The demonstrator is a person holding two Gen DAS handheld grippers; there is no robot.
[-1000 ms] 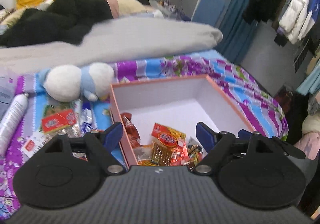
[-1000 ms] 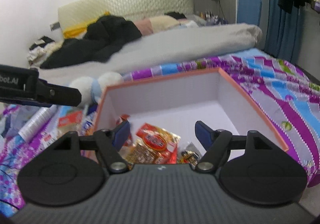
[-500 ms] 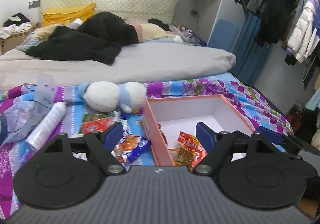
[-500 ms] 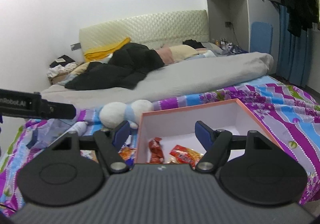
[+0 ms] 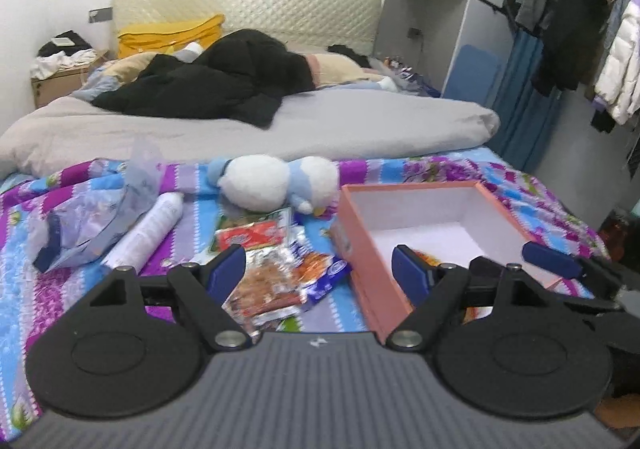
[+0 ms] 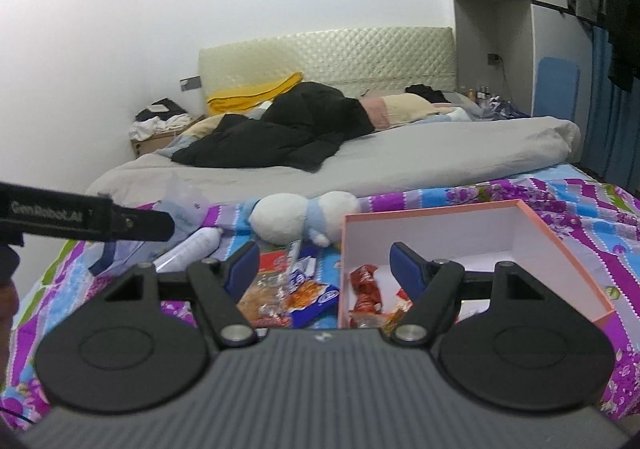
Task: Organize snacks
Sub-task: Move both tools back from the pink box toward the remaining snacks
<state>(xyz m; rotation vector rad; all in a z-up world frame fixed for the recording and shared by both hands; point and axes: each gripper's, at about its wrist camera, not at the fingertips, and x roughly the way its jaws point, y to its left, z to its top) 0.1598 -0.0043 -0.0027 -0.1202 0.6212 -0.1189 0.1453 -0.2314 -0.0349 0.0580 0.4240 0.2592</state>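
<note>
Bedding fills the frame: a grey duvet (image 5: 312,125) across the far half of the bed, with a black coat (image 5: 216,85) heaped on it, and a purple-and-blue patterned quilt (image 5: 472,177) over the near half. On that quilt sits an open salmon-pink box (image 5: 372,249) with a white inside; from the right wrist view a red snack packet (image 6: 366,291) and other wrappers lie at its near end. Just beside the box's left wall, on the quilt, a loose pile of snack packets (image 5: 276,277) is spread out, a red-and-white sachet (image 5: 250,235) at its far edge. A white-and-blue plush toy (image 5: 276,183) lies behind the pile, touching the box's far left corner. To the left, a white spray can (image 5: 148,227) lies on its side beside a crumpled clear plastic bag (image 5: 92,217).

Left gripper (image 5: 318,271) hangs above the quilt, tilted downward, its blue-padded jaws spread apart with nothing between them, straddling the box's left wall with the snack pile under its left finger. Right gripper (image 6: 322,263) hovers likewise, pointing down at a shallower slant, jaws parted and empty, lined up over the gap between pile and box
</note>
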